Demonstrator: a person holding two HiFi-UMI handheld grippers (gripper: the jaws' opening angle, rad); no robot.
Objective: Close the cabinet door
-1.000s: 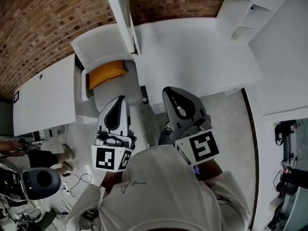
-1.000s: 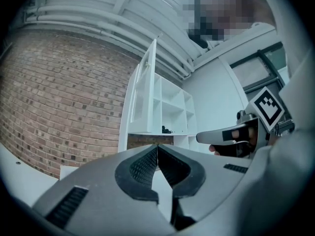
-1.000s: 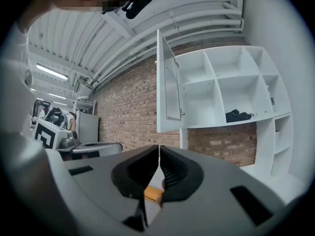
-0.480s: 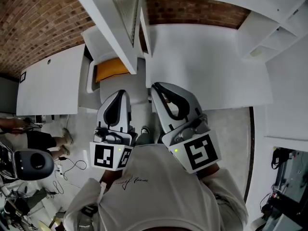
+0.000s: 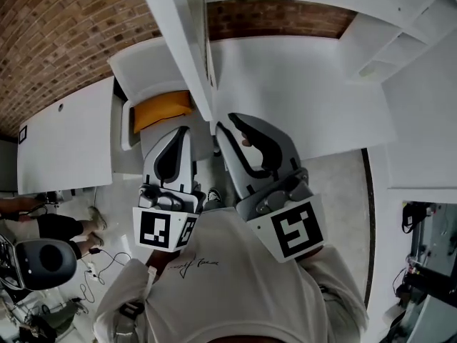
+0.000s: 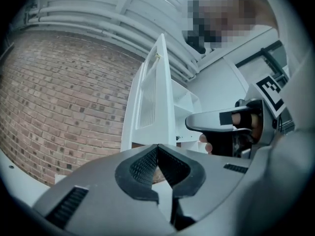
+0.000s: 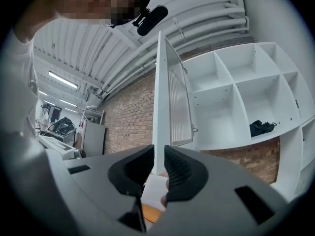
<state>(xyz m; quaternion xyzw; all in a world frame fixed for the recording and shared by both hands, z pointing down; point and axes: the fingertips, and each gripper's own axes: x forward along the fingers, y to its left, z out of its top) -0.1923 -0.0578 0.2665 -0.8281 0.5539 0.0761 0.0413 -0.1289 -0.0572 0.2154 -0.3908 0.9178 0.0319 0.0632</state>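
Observation:
The white cabinet door [image 5: 187, 41] stands open, edge-on toward me, with a slatted panel [image 7: 178, 102] on its face. My right gripper [image 5: 222, 126] is at the door's lower end. In the right gripper view its jaws [image 7: 159, 154] sit on either side of the door's thin edge [image 7: 158, 107], and the edge fills the narrow gap. My left gripper [image 5: 179, 131] hangs just left of the door, shut with nothing in it [image 6: 157, 150]. The left gripper view shows the door [image 6: 152, 107] ahead and the right gripper [image 6: 221, 119] beside it.
An orange cushion [image 5: 161, 109] lies in a white tub below the door. White open shelving [image 7: 236, 97] holds a black item [image 7: 261, 128]. A brick wall [image 5: 64, 34] runs behind. Someone's legs [image 5: 43, 226] and a black device [image 5: 43, 259] are at the left.
My right gripper moved up and left until its jaws reached the door's lower edge. The left gripper stayed nearly where it was. The head view shifted.

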